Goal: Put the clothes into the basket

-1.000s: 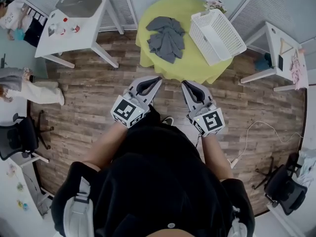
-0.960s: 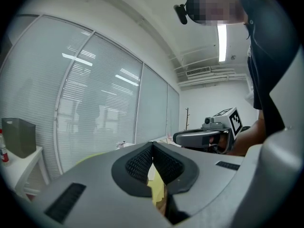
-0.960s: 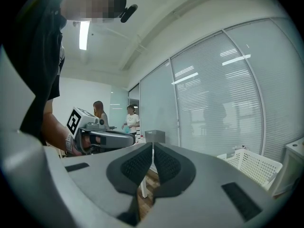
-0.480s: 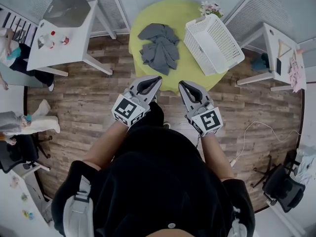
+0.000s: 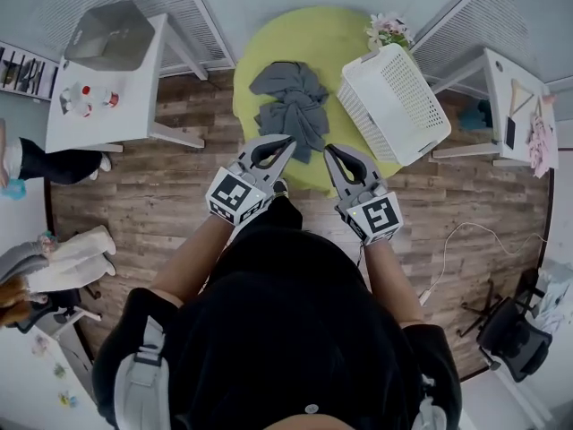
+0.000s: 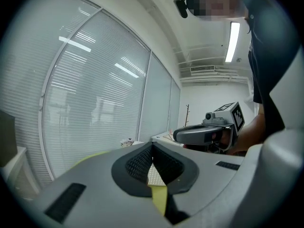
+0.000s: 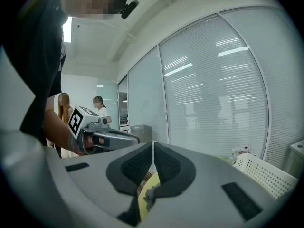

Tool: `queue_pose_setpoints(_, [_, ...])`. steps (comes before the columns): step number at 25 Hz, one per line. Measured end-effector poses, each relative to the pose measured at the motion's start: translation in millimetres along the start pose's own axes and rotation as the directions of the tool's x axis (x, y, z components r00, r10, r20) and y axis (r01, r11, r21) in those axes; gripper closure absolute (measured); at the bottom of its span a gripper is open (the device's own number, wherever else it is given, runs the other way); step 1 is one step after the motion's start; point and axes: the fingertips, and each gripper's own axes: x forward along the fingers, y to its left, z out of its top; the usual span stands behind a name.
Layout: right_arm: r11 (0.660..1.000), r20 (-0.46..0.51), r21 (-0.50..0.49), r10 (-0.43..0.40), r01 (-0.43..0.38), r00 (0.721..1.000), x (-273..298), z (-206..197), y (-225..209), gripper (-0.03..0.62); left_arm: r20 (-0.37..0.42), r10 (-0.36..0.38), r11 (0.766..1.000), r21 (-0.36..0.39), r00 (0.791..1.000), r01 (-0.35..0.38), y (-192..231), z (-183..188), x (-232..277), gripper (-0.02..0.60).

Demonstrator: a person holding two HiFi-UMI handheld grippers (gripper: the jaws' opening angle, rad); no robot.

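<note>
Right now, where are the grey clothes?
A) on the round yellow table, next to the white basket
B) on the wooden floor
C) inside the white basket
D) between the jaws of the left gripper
A: the grey clothes lie in a heap on the yellow table, to the left of the white basket in the head view, and none of them is inside it.

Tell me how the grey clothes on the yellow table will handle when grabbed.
The grey clothes lie crumpled in soft folds, so they will probably hang floppy from any pinch. The heap looks like overlapping pieces, so one grab may lift only part. Thin fabric is likely light and should slide, not roll, on the yellow table.
</note>
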Motion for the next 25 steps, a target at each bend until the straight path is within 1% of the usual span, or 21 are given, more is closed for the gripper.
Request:
queue_pose_setpoints(1, [1.0,0.0,0.003,-0.001,0.001,1.0,7,-2,-3,0.566,-0.003,-0.001,1.0,-0.002,1.0,0.001,8,-1,2,0.575])
queue_pose_setpoints(4, [1.0,-0.04,0.015,-0.021,0.022,0.999,25,-9,-10,0.566,-0.03,-0.005,1.0,-0.015,1.0,0.005,31,-9,9,0.575])
queue_pose_setpoints(8, [0.999,-0.023,0.011,-0.038,0.039,0.999,44,-11,-22,0.566,-0.076,-0.014,0.999,-0.04,0.997,0.011,53,-26,22,0.575])
queue_pose_setpoints(10, [0.999,-0.039,0.013,-0.051,0.052,0.998,48,-17,-29,0.566,-0.088,-0.004,0.998,-0.062,0.996,-0.001,64,-35,32,0.575])
queue_pose_setpoints(13, [0.998,-0.05,0.014,-0.061,0.062,0.997,56,-23,-38,0.566,-0.138,0.025,0.993,-0.112,0.99,-0.04,81,-56,46,0.574])
queue_pose_setpoints(18, [0.999,-0.061,0.004,-0.052,0.052,0.997,68,-33,-57,0.566,-0.225,0.085,0.972,-0.197,0.971,-0.131,106,-90,72,0.574])
queue_pose_setpoints(21, [0.999,-0.071,0.011,-0.037,0.038,0.997,76,-44,-69,0.566,-0.271,0.121,0.961,-0.209,0.955,-0.181,116,-108,88,0.574])
queue_pose_setpoints(25, [0.999,-0.103,0.036,-0.025,0.029,0.994,89,-60,-86,0.566,-0.35,0.151,0.945,-0.223,0.924,-0.239,126,-136,107,0.574])
